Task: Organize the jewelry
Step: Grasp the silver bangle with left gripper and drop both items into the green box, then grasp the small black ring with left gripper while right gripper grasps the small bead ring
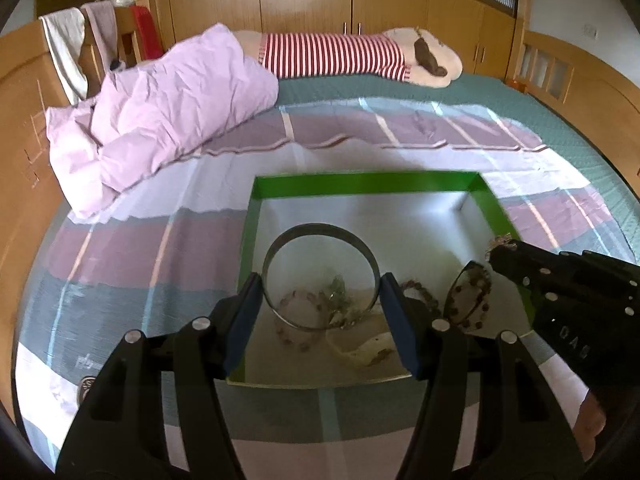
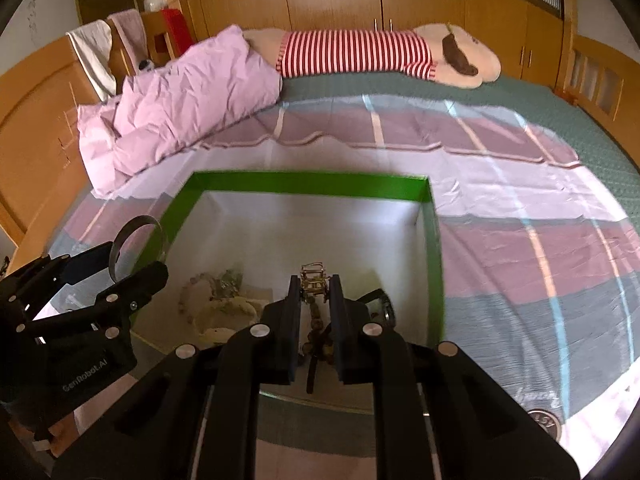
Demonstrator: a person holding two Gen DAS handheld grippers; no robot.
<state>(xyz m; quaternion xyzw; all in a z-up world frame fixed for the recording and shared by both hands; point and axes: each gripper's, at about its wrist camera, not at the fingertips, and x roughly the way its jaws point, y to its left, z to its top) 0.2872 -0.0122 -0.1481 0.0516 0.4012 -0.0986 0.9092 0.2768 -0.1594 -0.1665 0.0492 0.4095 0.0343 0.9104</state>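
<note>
A green-rimmed box (image 1: 360, 181) with a white inside lies on the bed. My left gripper (image 1: 320, 284) hangs over its near left part, blue pads shut on a wide silver bangle (image 1: 320, 233) held upright. In the box below lie a beaded bracelet (image 1: 294, 338), a greenish tangle (image 1: 338, 288) and a cream piece (image 1: 368, 354). My right gripper (image 2: 315, 284) is shut on a beaded bracelet with a gold wire charm (image 2: 314, 278); its beads hang down between the fingers. From the left wrist view the right gripper (image 1: 496, 248) enters from the right with the bracelet loop (image 1: 468, 296) dangling.
The box (image 2: 304, 184) rests on a plaid sheet (image 2: 520, 240) over a green bed cover. A crumpled pink duvet (image 1: 160, 120) lies at the far left, a striped plush toy (image 1: 340, 54) along the far side. Wooden cabinets ring the bed.
</note>
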